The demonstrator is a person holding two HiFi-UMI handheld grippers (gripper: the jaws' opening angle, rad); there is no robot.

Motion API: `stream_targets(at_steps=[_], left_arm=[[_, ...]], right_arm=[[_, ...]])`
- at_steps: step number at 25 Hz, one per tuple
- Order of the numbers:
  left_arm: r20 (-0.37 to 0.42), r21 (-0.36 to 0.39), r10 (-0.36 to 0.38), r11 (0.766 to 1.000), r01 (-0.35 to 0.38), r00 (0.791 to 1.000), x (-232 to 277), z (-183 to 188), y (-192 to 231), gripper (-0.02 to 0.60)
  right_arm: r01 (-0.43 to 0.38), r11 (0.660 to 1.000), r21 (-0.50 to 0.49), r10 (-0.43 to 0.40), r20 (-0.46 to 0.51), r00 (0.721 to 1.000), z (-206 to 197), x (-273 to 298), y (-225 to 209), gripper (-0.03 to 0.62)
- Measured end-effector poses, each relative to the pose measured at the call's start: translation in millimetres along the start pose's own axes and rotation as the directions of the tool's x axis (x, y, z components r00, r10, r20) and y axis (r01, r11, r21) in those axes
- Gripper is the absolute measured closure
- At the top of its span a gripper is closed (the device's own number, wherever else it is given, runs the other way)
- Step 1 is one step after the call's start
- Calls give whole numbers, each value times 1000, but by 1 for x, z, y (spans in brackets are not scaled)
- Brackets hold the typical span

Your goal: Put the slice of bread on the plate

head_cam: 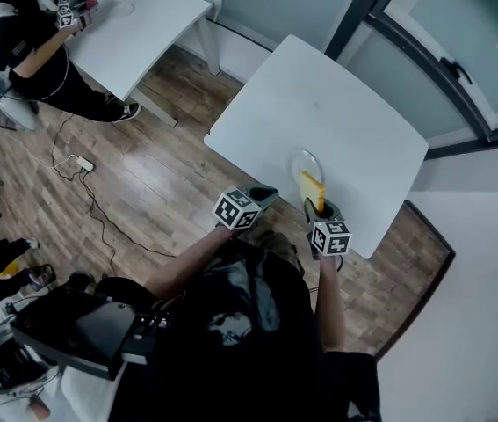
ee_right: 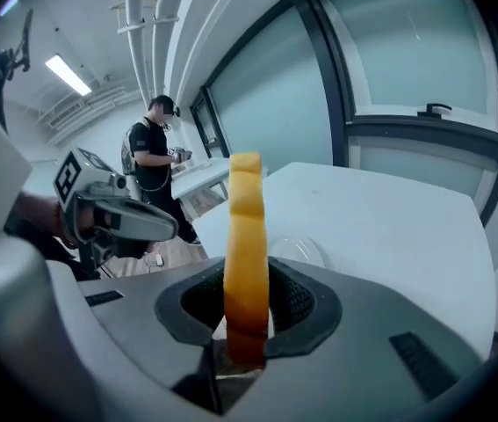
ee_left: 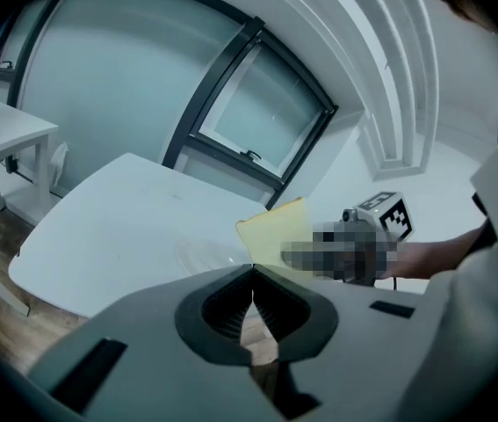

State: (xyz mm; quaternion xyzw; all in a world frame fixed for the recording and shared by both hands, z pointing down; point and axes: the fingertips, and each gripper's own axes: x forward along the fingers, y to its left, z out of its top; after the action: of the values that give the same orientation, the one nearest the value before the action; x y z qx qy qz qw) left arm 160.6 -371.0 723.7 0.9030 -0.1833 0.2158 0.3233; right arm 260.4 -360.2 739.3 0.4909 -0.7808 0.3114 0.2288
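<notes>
Bread slice (head_cam: 313,189), upright, is pinched in the right tongs (head_cam: 313,207) at 6 o'clock of the clear plate (head_cam: 301,158) on the white counter (head_cam: 336,104). Left tongs (head_cam: 266,194), pressed together, hover at the slice's 9 o'clock.

The yellow slice of bread (ee_right: 245,236) stands on edge, clamped in the right gripper (ee_right: 247,313), near the clear plate (head_cam: 304,161).

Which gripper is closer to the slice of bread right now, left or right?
Right. The right gripper is clamped on the slice of bread, holding it on edge. The left gripper, shut and empty, sits apart to its left.
</notes>
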Motion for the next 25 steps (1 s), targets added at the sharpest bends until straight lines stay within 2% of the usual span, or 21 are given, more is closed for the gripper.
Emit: stream_targets(at_steps=[3,5,9,11,15,17,18,19,20,21,24,25], left_arm=[[-25,-2,-4,1000,4,1000,9,-5,19,575],[-23,-8,-2,1000,2,1000,20,0,25,575],[-16,-9,2,1000,-3,1000,31,17,29,575],[-2,-22,18,1000,-18,1000,31,23,29,575],[15,-57,54,997,-53,998,28,22,31,575],[25,-77,74,994,-72,997,24,17,32,575],[33,-90,83,993,-79,996,21,15,34,575],[44,-107,90,991,-85,995,17,14,36,575],[54,-125,95,988,-88,994,14,13,38,575],[61,-141,100,986,-90,993,11,13,40,575],[66,-153,111,983,-100,992,6,13,43,575],[69,-156,113,983,-101,991,5,13,42,575]], right_arm=[[47,998,-47,-49,-61,997,-2,32,-18,496],[106,989,-104,-116,-101,988,2,45,-36,496],[235,944,-231,-281,-192,940,10,69,-71,496],[263,894,-364,-357,-223,907,16,80,-80,496],[252,740,-624,-488,-240,839,10,101,-86,496],[230,678,-698,-519,-233,822,2,106,-83,496],[218,660,-719,-520,-229,823,-2,108,-79,496],[201,654,-730,-510,-228,829,-5,109,-74,496],[178,661,-729,-487,-237,840,-8,111,-69,494],[146,685,-714,-453,-261,852,-12,113,-62,488],[39,793,-608,-326,-369,870,-20,113,-40,339],[14,815,-579,-294,-392,872,-23,112,-36,321]])
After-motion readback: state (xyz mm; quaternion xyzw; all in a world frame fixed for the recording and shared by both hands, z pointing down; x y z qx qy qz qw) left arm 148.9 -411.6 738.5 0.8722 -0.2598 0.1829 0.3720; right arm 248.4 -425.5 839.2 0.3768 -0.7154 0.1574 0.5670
